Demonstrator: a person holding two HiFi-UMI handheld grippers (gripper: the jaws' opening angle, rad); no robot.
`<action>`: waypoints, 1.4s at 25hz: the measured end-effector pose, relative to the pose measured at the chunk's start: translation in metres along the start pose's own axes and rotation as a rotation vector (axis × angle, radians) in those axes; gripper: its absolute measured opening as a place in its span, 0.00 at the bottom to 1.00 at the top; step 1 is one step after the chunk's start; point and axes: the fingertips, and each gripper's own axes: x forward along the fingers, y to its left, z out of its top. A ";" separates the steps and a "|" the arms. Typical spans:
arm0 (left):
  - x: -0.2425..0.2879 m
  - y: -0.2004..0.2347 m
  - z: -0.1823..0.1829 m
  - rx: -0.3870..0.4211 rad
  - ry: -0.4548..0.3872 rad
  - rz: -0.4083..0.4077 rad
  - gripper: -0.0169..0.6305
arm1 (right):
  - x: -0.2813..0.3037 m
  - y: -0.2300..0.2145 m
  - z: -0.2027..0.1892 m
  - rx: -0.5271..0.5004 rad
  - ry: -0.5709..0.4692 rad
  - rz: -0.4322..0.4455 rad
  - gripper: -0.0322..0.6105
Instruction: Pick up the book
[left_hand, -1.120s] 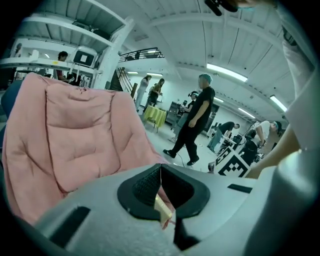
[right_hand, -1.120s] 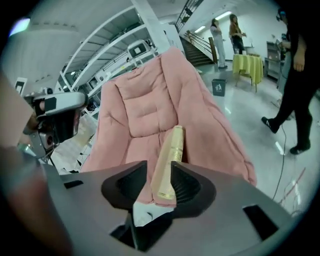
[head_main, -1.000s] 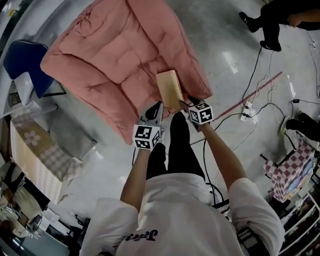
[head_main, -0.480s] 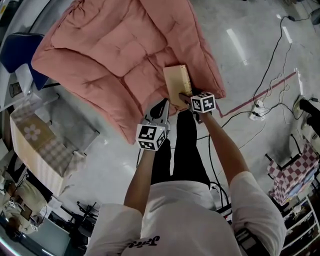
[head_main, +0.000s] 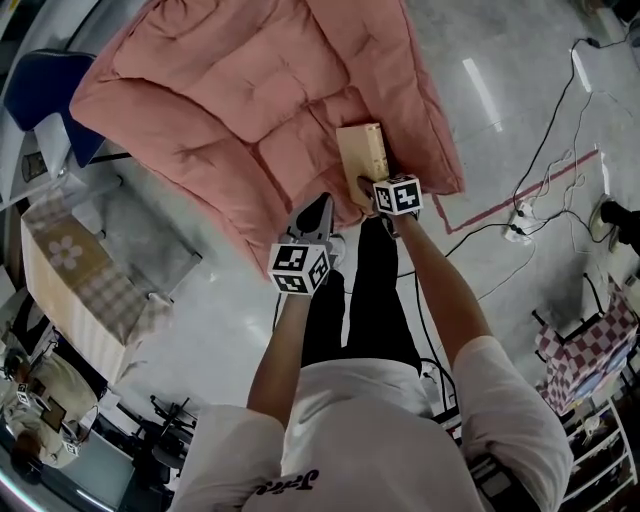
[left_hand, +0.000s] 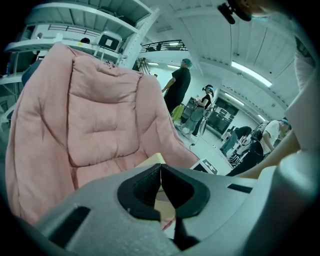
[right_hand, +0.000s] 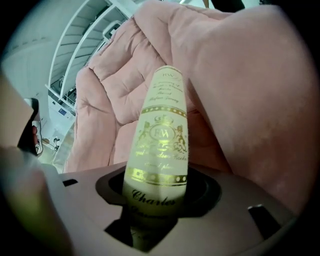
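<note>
Descent ends: right gripper (head_main: 368, 188) straddles book (head_main: 361, 158) (jaws closing, not yet clamped); left gripper (head_main: 318, 207) clenched, empty. Grasp imminent.

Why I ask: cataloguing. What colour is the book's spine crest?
Gold, on the cream book, clearest in right gripper view.

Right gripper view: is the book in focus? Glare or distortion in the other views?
Right gripper view: book sharp mid-spine, near end dim and soft. Head view: light streaks glare on the floor. Left gripper view: fisheye bends the shelving; ceiling lights bright.
</note>
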 end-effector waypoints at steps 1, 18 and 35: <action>-0.004 0.002 0.002 -0.002 -0.002 0.003 0.05 | -0.003 0.005 0.001 -0.003 -0.003 -0.002 0.42; -0.102 -0.024 0.104 0.045 -0.166 -0.037 0.05 | -0.200 0.126 0.090 -0.147 -0.450 -0.185 0.40; -0.246 -0.127 0.218 0.304 -0.505 -0.123 0.05 | -0.454 0.294 0.122 -0.336 -1.048 -0.304 0.40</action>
